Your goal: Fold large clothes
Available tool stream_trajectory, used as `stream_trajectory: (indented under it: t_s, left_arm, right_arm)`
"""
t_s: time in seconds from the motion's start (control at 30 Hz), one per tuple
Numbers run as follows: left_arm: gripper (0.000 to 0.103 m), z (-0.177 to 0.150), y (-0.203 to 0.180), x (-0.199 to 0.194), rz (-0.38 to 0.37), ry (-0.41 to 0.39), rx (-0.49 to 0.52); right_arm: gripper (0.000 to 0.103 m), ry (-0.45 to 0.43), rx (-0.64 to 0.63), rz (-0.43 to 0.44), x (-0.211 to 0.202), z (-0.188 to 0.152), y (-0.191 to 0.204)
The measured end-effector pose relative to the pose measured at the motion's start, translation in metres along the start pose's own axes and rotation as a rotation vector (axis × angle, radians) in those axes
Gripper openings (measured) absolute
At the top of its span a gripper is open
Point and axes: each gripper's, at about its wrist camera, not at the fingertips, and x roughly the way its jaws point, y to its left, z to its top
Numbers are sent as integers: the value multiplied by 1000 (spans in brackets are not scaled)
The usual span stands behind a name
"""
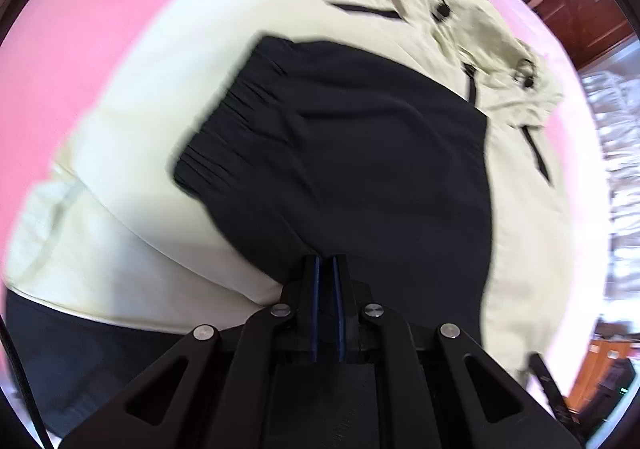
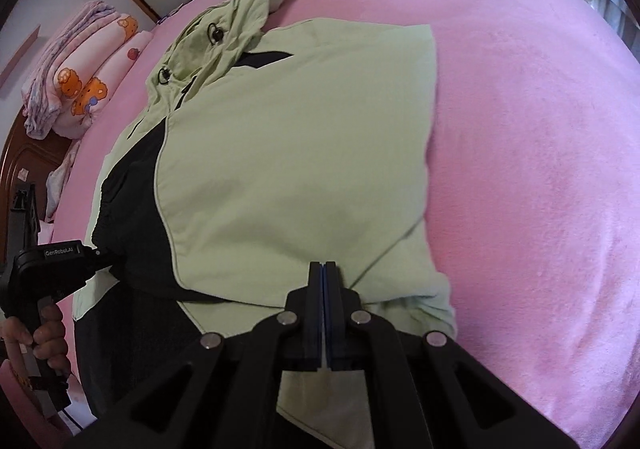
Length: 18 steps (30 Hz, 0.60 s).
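Left wrist view first: your left tool (image 1: pixel 328 261) sits low in the middle of the frame, its blue-lined jaws nearly together and clenched on the dark fabric of the jacket (image 1: pixel 120 177), which fills the picture from the left edge across to the right. A black sleeve (image 1: pixel 340 145) with a gathered cuff lies folded over the pale green body in the centre. The hood (image 1: pixel 472 21), with its cord toggles, is crumpled in the upper right. All of it rests on the pink bed (image 1: pixel 100 1), seen along the top and left. This picture is somewhat blurred.

Right wrist view: at the far left edge your left hand (image 2: pixel 44 329) grips the handle of the left tool (image 2: pixel 102 252), whose tip meets the black sleeve (image 2: pixel 132 185) at the jacket's left side. The jacket (image 2: pixel 300 137) spreads over the middle of the frame, hood (image 2: pixel 224 29) toward the upper left, near a stack of folded bedding (image 2: pixel 88 73). Your right tool (image 2: pixel 324 265) is at lower centre, jaws pressed fully together; pale green cloth runs under and between the fingers, so it looks pinched on the jacket's lower edge. Pink bed (image 2: pixel 540 149) fills the right.
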Motion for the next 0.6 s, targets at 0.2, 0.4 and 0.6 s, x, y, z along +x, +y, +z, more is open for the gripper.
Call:
stream_trajectory:
  t_s: [0.2,0.4,0.6]
  left_arm:
    - [7,19,22,2,73,-16,-36]
    - [7,31,32,14,115,-29,-23]
    - [7,36,42,36,88,-18,-12]
  right_arm:
    - [0,-11,40,-18,-8,0,-26]
    - [0,10,36,-16,7,0,-29]
    - [0,11,123,10,22,-3,-38]
